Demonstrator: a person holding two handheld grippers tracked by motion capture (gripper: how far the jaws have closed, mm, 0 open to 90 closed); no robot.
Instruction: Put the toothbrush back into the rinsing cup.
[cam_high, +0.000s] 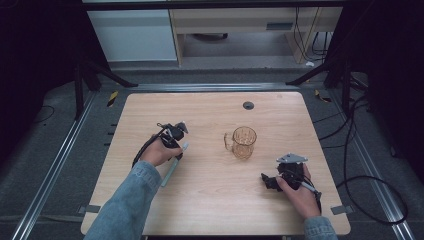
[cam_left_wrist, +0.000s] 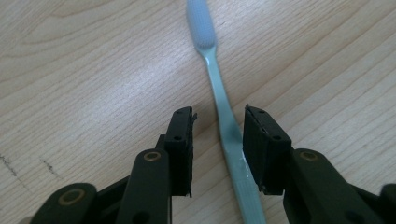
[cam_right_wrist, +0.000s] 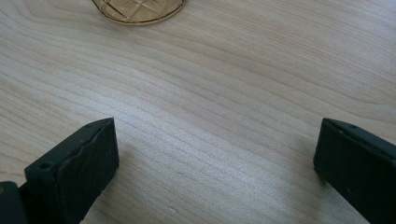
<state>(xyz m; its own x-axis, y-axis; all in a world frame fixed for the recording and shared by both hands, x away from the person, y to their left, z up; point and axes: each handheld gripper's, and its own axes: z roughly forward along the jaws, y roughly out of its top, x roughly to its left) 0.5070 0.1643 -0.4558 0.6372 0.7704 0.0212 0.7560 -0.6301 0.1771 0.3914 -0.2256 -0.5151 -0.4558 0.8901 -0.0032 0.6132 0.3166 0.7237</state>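
A pale blue-green toothbrush (cam_left_wrist: 225, 112) lies flat on the wooden table (cam_high: 215, 200), bristle head pointing away in the left gripper view. My left gripper (cam_left_wrist: 219, 112) is lowered over its handle, one jaw on each side; a gap remains on the left side, so the pads do not clamp it. From above, the left gripper (cam_high: 179, 149) stands over the toothbrush (cam_high: 171, 170) at the table's left. At the right front my right gripper (cam_high: 267, 181) rests low, its jaws (cam_right_wrist: 215, 123) wide open over bare wood.
An amber glass mug (cam_high: 243, 142) with a cut pattern stands upright at the table's middle, its handle to the left; its base (cam_right_wrist: 140, 9) is just ahead of the right gripper. A round cable port (cam_high: 248, 105) sits near the far edge.
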